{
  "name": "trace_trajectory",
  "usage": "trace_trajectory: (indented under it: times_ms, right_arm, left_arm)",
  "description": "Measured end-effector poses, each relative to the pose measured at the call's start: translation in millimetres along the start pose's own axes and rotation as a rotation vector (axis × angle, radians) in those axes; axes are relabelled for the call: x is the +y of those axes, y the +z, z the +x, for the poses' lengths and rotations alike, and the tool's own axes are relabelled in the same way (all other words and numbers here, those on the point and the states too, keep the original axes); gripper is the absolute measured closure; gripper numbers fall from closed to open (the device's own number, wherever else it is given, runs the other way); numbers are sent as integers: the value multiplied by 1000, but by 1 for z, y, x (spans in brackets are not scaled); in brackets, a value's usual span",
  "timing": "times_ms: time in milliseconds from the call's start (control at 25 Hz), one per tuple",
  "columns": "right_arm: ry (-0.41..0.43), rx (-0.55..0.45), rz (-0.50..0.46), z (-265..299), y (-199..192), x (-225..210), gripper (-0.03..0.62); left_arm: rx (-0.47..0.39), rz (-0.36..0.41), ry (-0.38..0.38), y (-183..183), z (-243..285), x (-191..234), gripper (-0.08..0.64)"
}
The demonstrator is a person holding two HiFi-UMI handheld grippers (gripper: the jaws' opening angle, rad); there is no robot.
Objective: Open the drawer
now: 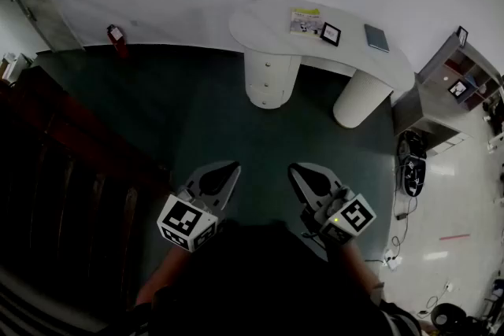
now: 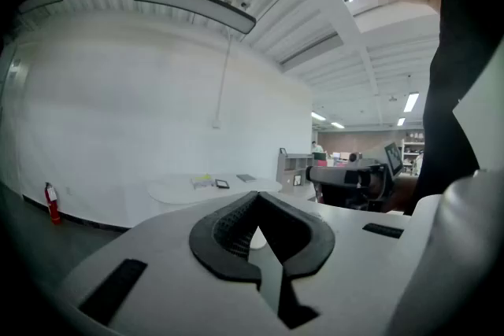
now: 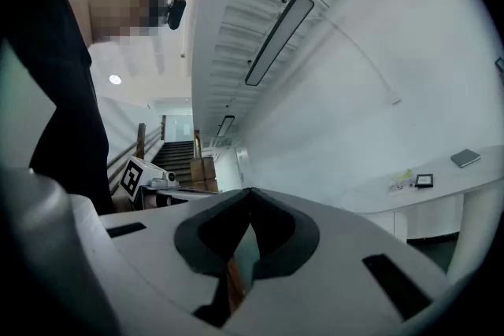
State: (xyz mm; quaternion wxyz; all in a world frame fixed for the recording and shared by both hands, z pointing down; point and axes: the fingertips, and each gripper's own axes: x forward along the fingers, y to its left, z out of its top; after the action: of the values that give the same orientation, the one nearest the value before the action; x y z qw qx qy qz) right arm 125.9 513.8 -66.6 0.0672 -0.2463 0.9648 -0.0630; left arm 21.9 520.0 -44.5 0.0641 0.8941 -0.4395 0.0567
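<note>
**Since the drawer's way over at the far wall, here's my read on grabbing it**

As far as I can tell from the head view, the drawer [image 1: 272, 65] is one of a small stack set into the round white pedestal [image 1: 270, 94]. That pedestal sits under the left end of the curved white desk [image 1: 260, 24], over by the far wall. Which drawer of the stack is meant, no idea.

My guess is a light, stiff front, curved and smooth, so pinching the face would just slip. There seem to be tiny knobs down the middle, too small to be sure. That's where I'd take hold, then pull straight out toward the near side.

A yellow-green booklet [image 1: 305, 20], a small framed picture [image 1: 331, 34] and a grey book [image 1: 376, 38] lie on top, none in the way.

Both tools are well apart from the drawer, over the dark green floor [image 1: 197, 114]. The left gripper [image 1: 228, 173] and right gripper [image 1: 298, 173] each have jaws pressed together at the tips with nothing between them. One has to spread before taking a knob.
</note>
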Motion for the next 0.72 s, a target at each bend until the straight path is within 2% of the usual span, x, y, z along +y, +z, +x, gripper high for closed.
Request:
trace_trajectory:
  times_ms: [360, 720]
  right_arm:
    - [-8, 20, -2, 34, -16, 27, 575]
    - [18, -5, 16, 64, -27, 58, 575]
  left_arm:
    - [-4, 13, -14, -6, -37, 28, 550]
    - [31, -10, -55, -34, -71, 58, 550]
